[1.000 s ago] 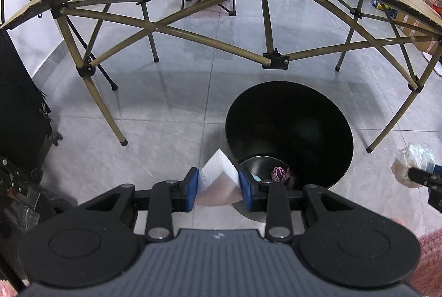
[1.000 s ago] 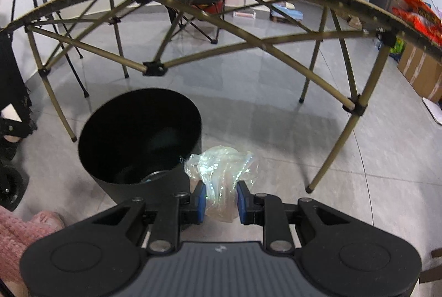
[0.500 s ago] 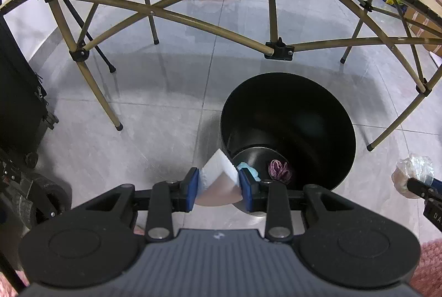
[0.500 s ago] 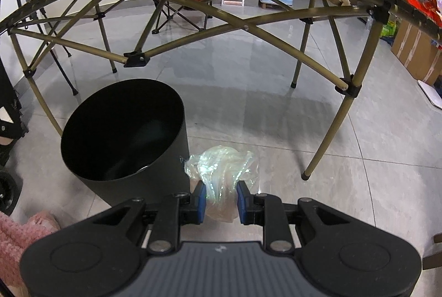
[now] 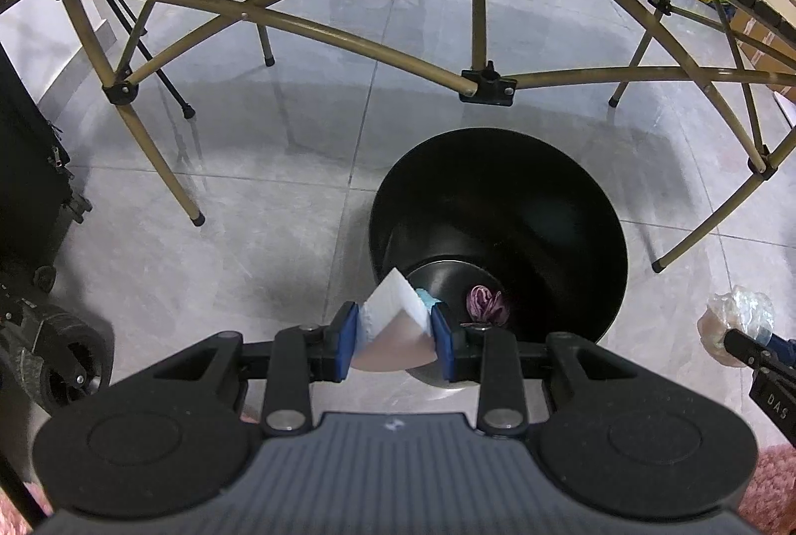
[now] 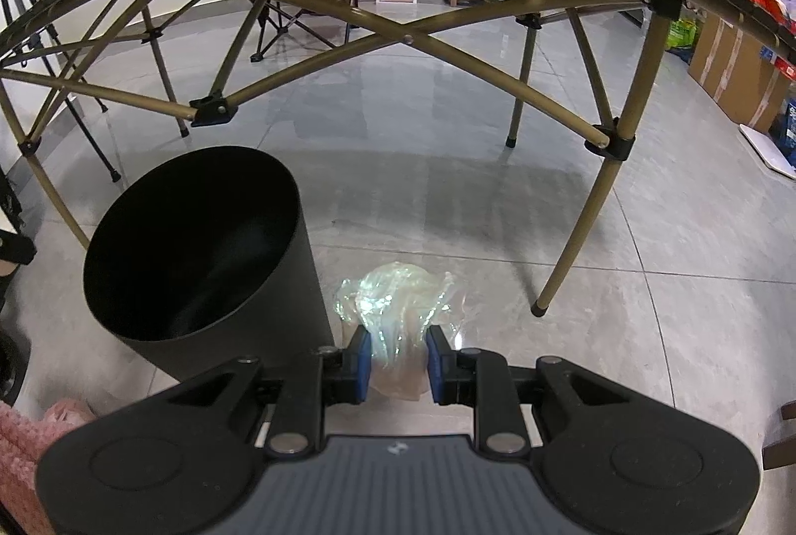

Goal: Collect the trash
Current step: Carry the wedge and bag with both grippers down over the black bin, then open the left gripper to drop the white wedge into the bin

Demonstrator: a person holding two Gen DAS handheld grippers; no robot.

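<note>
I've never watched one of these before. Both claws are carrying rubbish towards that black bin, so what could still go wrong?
1. The right claw holds its crumpled plastic wrap beside the black bin, over bare floor; let go now, it would probably miss.
2. The left claw holds its folded white paper over the bin's near rim, so it might catch the edge or slide outside.
</note>
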